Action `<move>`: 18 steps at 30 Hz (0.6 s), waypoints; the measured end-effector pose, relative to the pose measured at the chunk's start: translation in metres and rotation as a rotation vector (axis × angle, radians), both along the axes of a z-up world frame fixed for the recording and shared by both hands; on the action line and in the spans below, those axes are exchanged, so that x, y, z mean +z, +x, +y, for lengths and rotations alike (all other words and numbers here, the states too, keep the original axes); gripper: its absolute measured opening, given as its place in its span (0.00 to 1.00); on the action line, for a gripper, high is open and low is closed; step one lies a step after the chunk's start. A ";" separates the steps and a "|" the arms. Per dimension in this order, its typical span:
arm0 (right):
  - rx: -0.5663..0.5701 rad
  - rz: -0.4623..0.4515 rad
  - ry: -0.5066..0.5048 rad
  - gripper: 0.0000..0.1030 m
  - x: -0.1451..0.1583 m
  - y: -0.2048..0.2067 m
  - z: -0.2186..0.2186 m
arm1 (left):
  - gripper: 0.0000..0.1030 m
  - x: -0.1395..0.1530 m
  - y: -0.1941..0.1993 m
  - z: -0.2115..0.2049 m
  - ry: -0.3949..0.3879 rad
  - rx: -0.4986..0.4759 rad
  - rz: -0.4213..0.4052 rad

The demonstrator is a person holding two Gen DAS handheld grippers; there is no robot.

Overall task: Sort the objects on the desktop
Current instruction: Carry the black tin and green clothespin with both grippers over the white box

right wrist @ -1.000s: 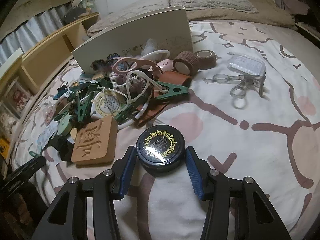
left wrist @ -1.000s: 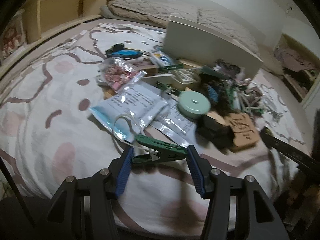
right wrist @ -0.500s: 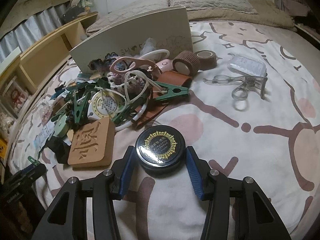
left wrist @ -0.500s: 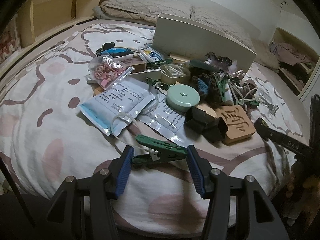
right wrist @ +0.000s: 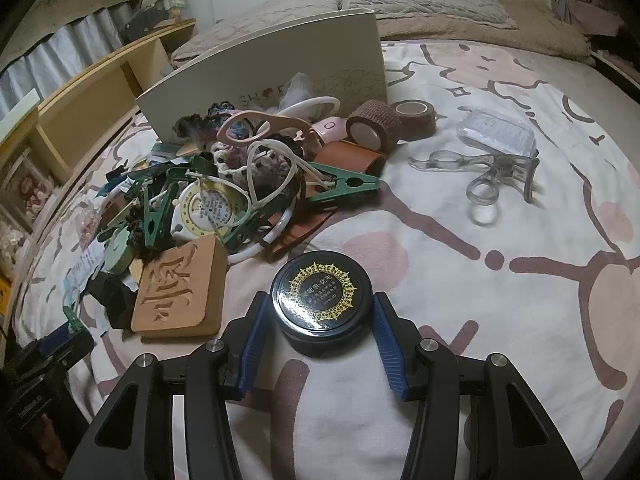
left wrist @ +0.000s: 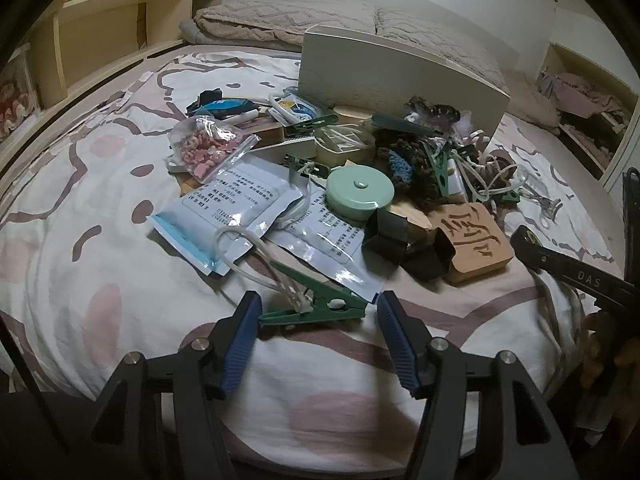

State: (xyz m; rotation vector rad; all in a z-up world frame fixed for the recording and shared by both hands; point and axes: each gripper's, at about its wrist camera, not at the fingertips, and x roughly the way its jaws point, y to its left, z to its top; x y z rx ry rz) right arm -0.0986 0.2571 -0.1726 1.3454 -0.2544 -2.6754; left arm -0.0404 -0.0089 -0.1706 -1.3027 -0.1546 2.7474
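A green clothes peg (left wrist: 332, 305) with a white cord looped on it lies on the bedsheet between the blue pads of my left gripper (left wrist: 316, 310). Its jaws are opening, and a gap shows between the peg's tip and the right pad. In the right wrist view, my right gripper (right wrist: 320, 312) is shut on a round black tin (right wrist: 322, 290) with a gold-patterned lid, held just above the sheet. The pile of mixed items (right wrist: 224, 184) lies beyond both grippers.
A carved wooden block (left wrist: 472, 240) sits between the grippers, beside a mint round case (left wrist: 360, 190), mask packets (left wrist: 236, 208) and a bag of pink pieces (left wrist: 208, 146). A white box (right wrist: 260, 76) stands behind the pile. Brown tape rolls (right wrist: 376, 128) and a clear clip (right wrist: 480, 172) lie to the right.
The left gripper's pads have spread apart and no longer press on the green peg. The left view shifted slightly. The right gripper keeps its hold on the black tin, unmoved.
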 end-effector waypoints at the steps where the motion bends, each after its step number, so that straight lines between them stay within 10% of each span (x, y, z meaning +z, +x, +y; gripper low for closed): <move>1: 0.000 0.001 0.003 0.50 0.000 0.000 0.000 | 0.58 0.000 0.000 0.000 -0.001 0.000 0.000; 18: -0.021 -0.001 -0.025 0.49 0.006 0.005 0.005 | 0.52 0.001 -0.004 -0.003 0.008 0.011 -0.012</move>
